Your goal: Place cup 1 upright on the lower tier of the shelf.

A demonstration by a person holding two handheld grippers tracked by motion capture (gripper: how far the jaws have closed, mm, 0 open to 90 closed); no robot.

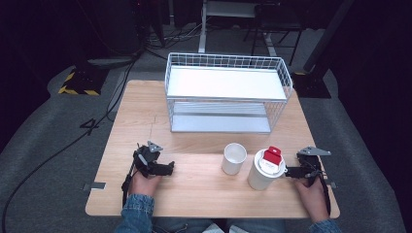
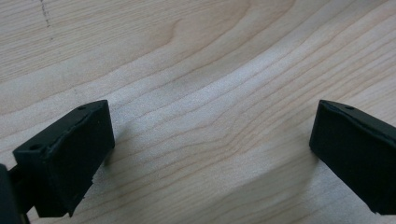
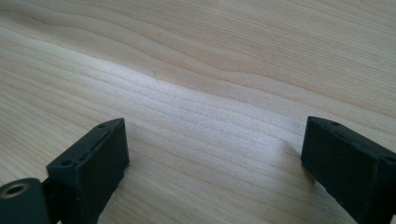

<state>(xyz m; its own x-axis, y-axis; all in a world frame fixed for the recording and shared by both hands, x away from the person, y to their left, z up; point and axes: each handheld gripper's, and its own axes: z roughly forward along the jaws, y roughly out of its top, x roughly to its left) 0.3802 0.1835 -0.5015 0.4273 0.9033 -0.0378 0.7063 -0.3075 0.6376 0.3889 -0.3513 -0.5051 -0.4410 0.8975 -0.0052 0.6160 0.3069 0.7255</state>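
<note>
Left gripper [image 1: 167,168] low over table [image 1: 194,194], jaws apart, empty

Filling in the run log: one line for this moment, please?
left gripper open, empty | right gripper open beside lidded cup | open cup untouched

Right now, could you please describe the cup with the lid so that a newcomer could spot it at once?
Start at the white wire rack at the far side of the wooden table. In front of it, nearer the person, stand two white cups. The lidded cup is the right one, beside the right gripper; its red tab on top sets it apart from the open cup.
</note>
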